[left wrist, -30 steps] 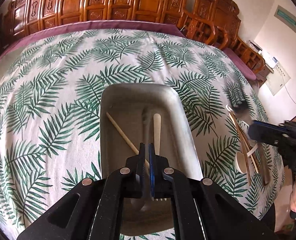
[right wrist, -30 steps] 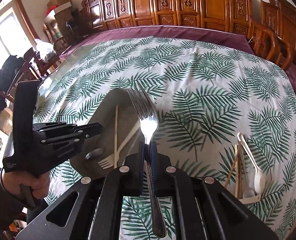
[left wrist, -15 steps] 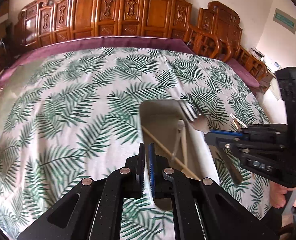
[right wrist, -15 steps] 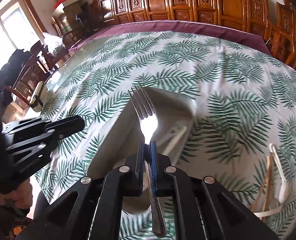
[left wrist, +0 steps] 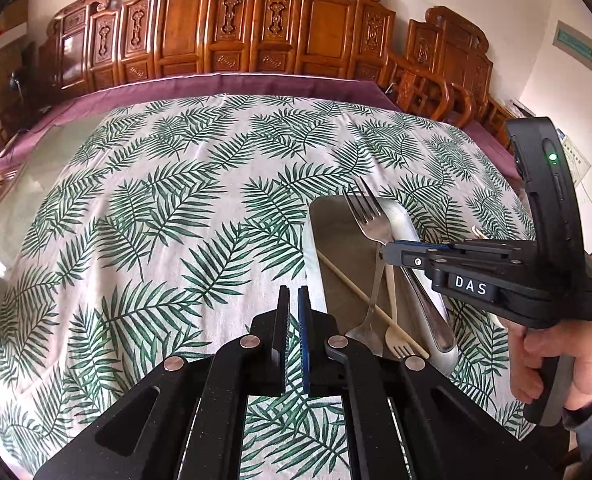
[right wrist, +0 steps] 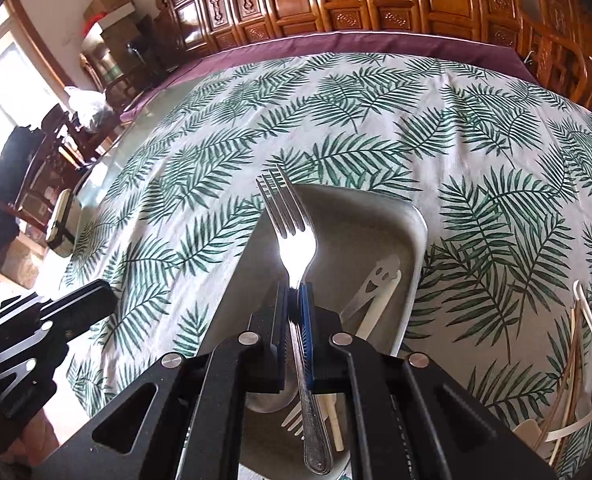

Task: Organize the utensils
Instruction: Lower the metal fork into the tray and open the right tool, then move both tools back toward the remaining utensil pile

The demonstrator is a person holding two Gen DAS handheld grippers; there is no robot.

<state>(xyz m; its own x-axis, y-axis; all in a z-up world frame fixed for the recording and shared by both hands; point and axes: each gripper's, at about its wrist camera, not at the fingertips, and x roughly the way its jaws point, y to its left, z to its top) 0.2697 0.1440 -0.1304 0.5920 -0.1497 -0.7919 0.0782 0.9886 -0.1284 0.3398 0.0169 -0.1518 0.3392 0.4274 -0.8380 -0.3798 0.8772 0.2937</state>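
right gripper [right wrist: 294, 300]: clamped on the metal fork [right wrist: 291, 236] at its neck, just below the tines. Your jaws press the shaft from both sides.
fork axis: in the right wrist view it runs from 6 o'clock (handle end, low in the frame) up to 12 o'clock (tines), leaning slightly toward 11. Tines point away from you, out past the fingertips.
fork place: held in the air above the grey tray [right wrist: 418, 236]. In the left wrist view the fork [left wrist: 370, 220] sits at 3 o'clock, tines toward 11, handle trailing down toward 5 over the tray's right rim.
left gripper [left wrist: 291, 300]: pads together, nothing between them. It hangs over the leaf-print tablecloth [left wrist: 155, 208], just left of the tray [left wrist: 310, 264].
tray: long axis runs 6 to 12 in both views; it lies flat on the cloth.
tray contents, counted: one wooden chopstick [left wrist: 356, 286] lying diagonally from 10 to 4; one metal utensil with a smiley cut-out handle [right wrist: 378, 280]; one pale plastic fork [left wrist: 396, 338], tines toward you. Anything further under your gripper bodies I can't tell.
loose pile: at 4 o'clock in the right wrist view, on the cloth well apart from the tray, a bundle of wooden sticks and white plastic pieces [right wrist: 576, 376]. They overlap, so I can't give you a count.
metal forks in view: one, the one you hold.
your right hand [left wrist: 556, 354]: wrapped round the gripper's handle at 4 o'clock in the left wrist view.
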